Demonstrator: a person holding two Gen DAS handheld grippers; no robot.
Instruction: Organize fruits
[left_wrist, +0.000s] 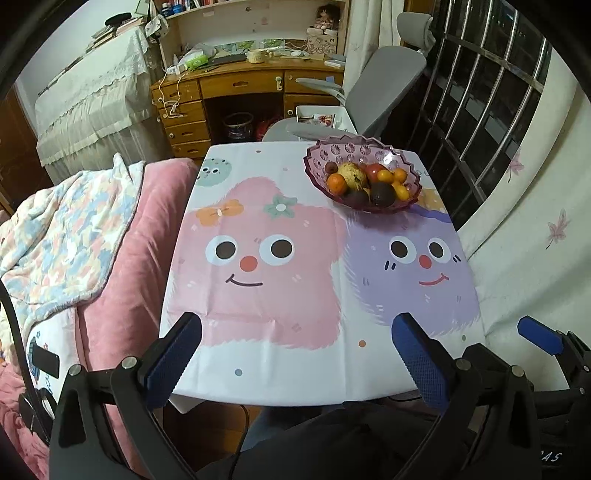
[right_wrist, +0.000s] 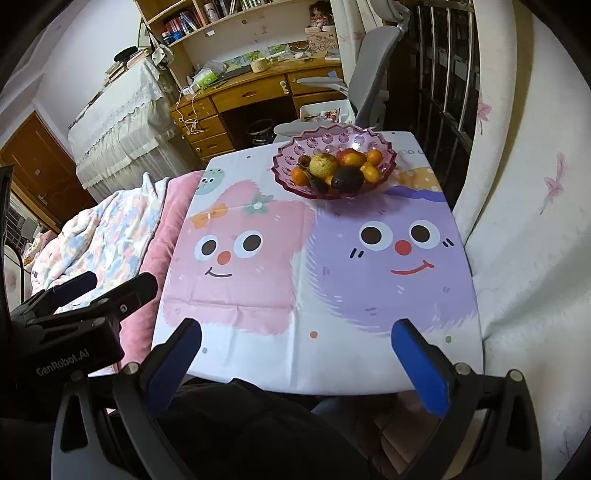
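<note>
While both the left gripper (left_wrist: 295, 354) and right gripper (right_wrist: 299, 354) hang empty with fingers wide apart, the fruits (left_wrist: 365, 181) sit piled in the faceted bowl (left_wrist: 317, 158) at the table's far edge, likely smooth, rollable and bruisable, best pinched across the widest part.

a scalloped purple glass bowl (left_wrist: 384, 155) at the table's far right corner holds piled fruits (left_wrist: 365, 181).

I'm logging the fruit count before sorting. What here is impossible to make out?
- Fruit under the top layer in the scalloped purple glass bowl: both views, hidden by upper fruit.
- Small dark fruit type: too small.
- Contents of the white tray behind the table: blocked by its rim.
</note>
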